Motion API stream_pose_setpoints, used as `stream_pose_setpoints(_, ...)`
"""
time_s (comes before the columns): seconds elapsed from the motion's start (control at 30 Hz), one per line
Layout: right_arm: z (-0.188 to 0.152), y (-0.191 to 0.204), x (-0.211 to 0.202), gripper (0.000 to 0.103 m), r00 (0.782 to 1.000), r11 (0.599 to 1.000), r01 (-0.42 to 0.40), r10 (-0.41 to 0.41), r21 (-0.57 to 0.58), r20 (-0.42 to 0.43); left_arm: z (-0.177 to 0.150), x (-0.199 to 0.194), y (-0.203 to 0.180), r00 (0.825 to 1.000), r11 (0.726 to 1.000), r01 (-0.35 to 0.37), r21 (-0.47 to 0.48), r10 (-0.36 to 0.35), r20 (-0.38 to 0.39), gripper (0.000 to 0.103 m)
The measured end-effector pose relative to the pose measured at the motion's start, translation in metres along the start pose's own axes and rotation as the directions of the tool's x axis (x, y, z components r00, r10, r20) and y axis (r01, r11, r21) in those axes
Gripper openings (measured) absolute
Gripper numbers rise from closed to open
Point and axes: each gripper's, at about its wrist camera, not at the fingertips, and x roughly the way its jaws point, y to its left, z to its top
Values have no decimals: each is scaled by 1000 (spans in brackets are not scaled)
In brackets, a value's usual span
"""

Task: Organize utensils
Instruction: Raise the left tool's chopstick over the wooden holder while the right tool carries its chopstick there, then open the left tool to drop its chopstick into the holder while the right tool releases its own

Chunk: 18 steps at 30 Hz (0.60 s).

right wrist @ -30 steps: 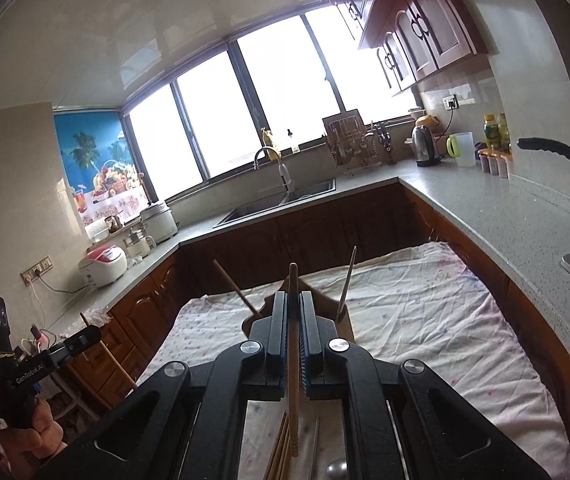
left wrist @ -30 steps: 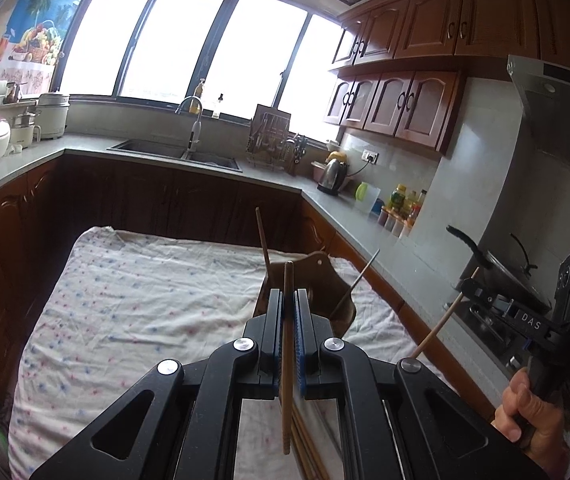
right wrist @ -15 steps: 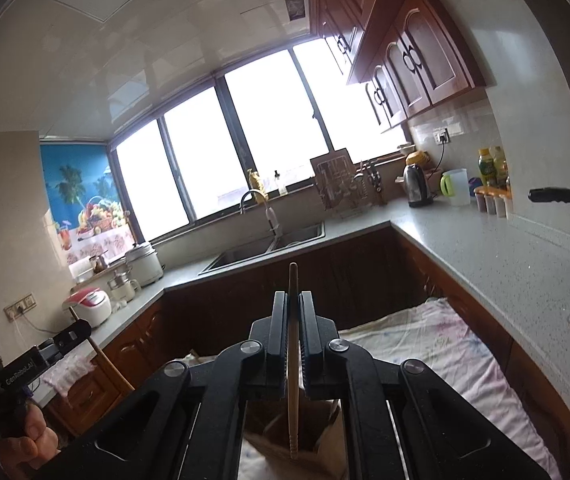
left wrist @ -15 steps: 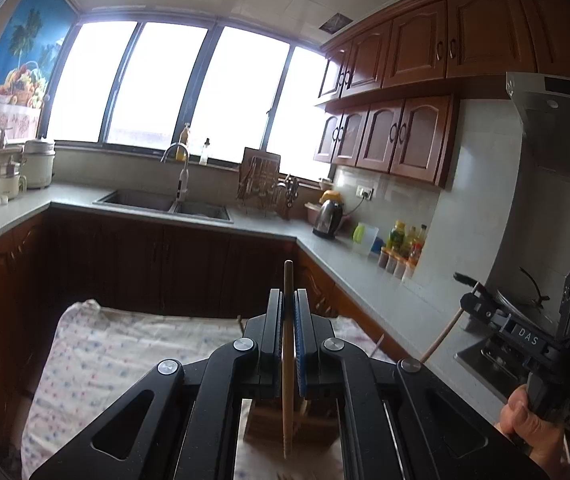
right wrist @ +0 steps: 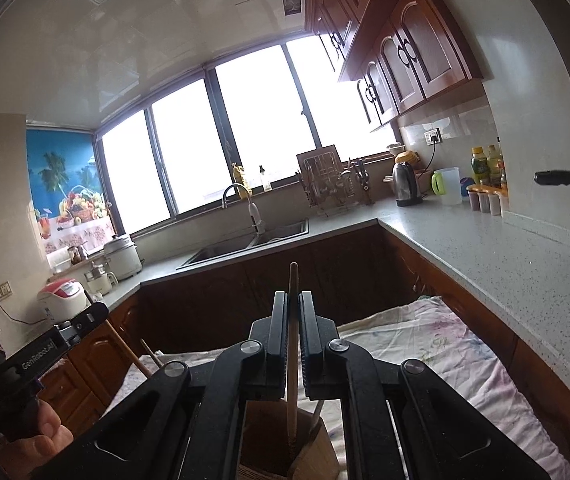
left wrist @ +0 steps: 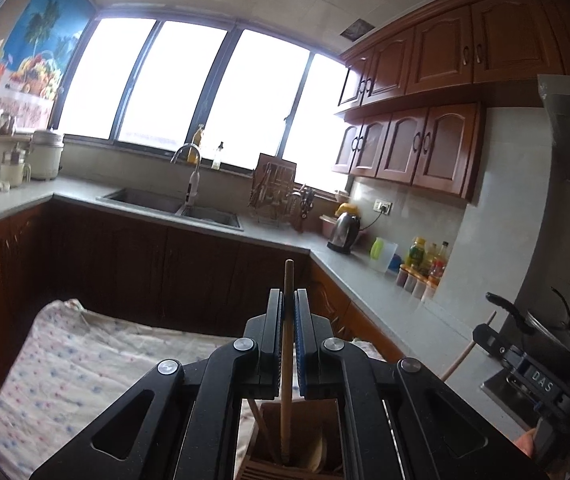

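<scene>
My left gripper (left wrist: pixel 288 294) is shut on an upright wooden chopstick (left wrist: pixel 286 360). Its lower end reaches down into the wooden utensil holder (left wrist: pixel 263 466) right below the jaws. Another stick (left wrist: pixel 259 420) leans inside that holder. My right gripper (right wrist: pixel 293 296) is shut on a second wooden chopstick (right wrist: pixel 292 380), whose tip hangs in the holder's (right wrist: pixel 261 428) open top beside a metal handle (right wrist: pixel 317 408). Each view also catches the other gripper, the right gripper (left wrist: pixel 497 338) and the left gripper (right wrist: pixel 81 320), with its stick clamped. The holder's base is hidden by the jaws.
The holder stands on a table under a floral cloth (left wrist: pixel 85 364), (right wrist: pixel 449 344). Dark cabinets and a grey countertop (right wrist: pixel 485 248) wrap around it, with a sink (left wrist: pixel 173 204), dish rack (left wrist: pixel 275 188), kettle (left wrist: pixel 345 230), bottles (left wrist: pixel 425 260) and a pan handle (right wrist: pixel 565 180) to the right.
Both grippers have come forward and down over the wooden holder with their chopsticks. The stick ends, earlier above the table short of the holder, now sit in its opening.
</scene>
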Motion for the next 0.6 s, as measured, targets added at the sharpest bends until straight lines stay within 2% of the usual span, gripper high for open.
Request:
stream_pose_setpoints(0.1, -13, -4, 10, 5, 999, 1000, 8, -8, 14, -33, -19, 16, 0, 1000, 1000, -18, -7, 18, -8, 3)
stream_pose_setpoints(0.3, -31, -18, 21, 5, 995, 998, 19, -12, 67, -101, -42, 40, 4, 997, 1000, -30, -6, 30, -78, 3)
stream_pose_setpoints(0.43, -31, -17, 21, 5, 993, 998, 21, -13, 65, -119, -47, 52, 10, 993, 999, -51, -12, 49, -108, 3)
stream_pose_setpoints(0.6, -26, -16, 23, 6, 991, 997, 21, -11, 73, -136, -35, 56, 11, 990, 998, -52, -22, 48, -135, 4)
